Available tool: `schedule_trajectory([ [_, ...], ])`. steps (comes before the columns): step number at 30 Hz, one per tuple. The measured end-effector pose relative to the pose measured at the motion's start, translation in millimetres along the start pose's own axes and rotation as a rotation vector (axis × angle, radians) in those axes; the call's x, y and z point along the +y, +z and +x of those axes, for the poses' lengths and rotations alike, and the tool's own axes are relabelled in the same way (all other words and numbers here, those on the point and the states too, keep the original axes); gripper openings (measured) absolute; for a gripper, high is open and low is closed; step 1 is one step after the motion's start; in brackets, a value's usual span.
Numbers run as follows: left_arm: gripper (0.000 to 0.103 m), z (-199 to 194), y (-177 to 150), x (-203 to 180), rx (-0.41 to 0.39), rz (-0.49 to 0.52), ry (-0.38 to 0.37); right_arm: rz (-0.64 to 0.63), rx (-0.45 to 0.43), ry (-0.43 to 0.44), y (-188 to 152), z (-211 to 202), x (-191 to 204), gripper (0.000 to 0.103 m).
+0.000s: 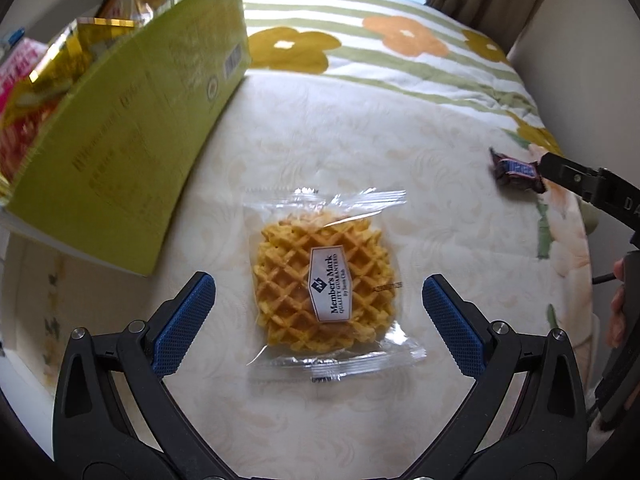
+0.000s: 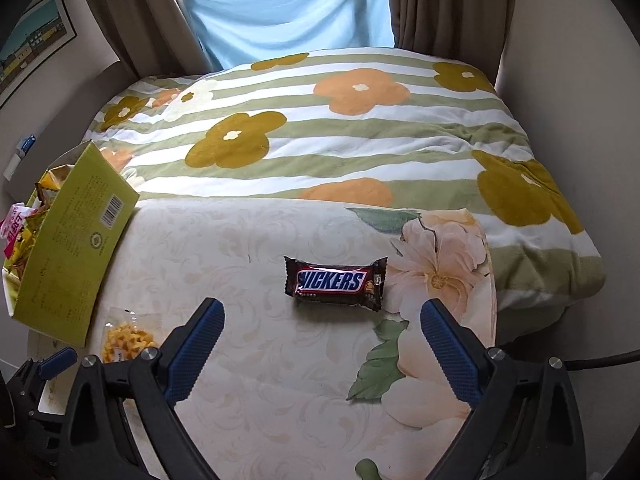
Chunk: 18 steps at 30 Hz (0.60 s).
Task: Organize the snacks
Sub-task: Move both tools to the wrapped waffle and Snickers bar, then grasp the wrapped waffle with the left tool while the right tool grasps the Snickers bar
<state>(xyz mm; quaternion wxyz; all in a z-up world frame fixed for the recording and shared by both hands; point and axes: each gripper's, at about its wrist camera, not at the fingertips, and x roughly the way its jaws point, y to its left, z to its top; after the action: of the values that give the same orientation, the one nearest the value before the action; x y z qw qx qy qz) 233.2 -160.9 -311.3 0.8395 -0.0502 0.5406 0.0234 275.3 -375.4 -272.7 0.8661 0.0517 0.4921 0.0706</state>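
Note:
A wrapped waffle [image 1: 324, 286] in clear plastic lies flat on the cream bedsheet, and my left gripper [image 1: 318, 312] stands open around its near half without touching it. A Snickers bar [image 2: 335, 283] lies on the sheet just beyond my right gripper [image 2: 322, 334], which is open and empty. In the left wrist view the Snickers bar [image 1: 516, 172] sits far right beside the tip of the right gripper. A yellow-green box [image 1: 132, 120] holding several snack packets stands at the left; the box [image 2: 72, 248] and the waffle [image 2: 126, 340] also show at the left of the right wrist view.
A folded quilt [image 2: 320, 132] with green stripes and orange flowers covers the far half of the bed. Curtains [image 2: 436, 4] and a blue cloth [image 2: 288, 8] hang behind it. A hand [image 1: 618, 312] holds the right gripper's handle at the right edge.

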Motion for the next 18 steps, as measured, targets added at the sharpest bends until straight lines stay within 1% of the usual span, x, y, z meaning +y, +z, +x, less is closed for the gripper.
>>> schedule_trajectory([
  [2, 0.103, 10.7, -3.0, 1.4, 0.002, -0.017, -0.001, -0.003, -0.016, -0.006, -1.2, 8.1, -0.8, 0.098],
  [5, 0.103, 22.3, -5.5, 0.7, -0.003, -0.004, 0.014, -0.003, -0.032, -0.014, -1.7, 21.8, -1.8, 0.098],
  [8, 0.103, 31.9, -5.9, -0.8, 0.0, 0.0, 0.025, 0.014, -0.029, -0.016, -0.5, 33.6, -3.0, 0.098],
  [11, 0.103, 38.7, -7.0, -2.5, 0.02, 0.002, 0.03, 0.015, -0.029, -0.025, -1.2, 42.0, -1.1, 0.098],
  [13, 0.103, 40.4, -7.0, -6.6, 0.015, 0.022, 0.047, 0.006, -0.032, -0.038, -1.9, 44.9, 1.4, 0.098],
  [16, 0.103, 40.2, -6.5, -6.7, 0.012, 0.022, 0.044, -0.016, -0.036, -0.061, -1.6, 48.5, 4.3, 0.098],
  [18, 0.1, 39.2, -6.4, -7.0, 0.01, 0.026, 0.042, -0.019, -0.038, -0.069, -1.8, 50.7, 4.8, 0.098],
])
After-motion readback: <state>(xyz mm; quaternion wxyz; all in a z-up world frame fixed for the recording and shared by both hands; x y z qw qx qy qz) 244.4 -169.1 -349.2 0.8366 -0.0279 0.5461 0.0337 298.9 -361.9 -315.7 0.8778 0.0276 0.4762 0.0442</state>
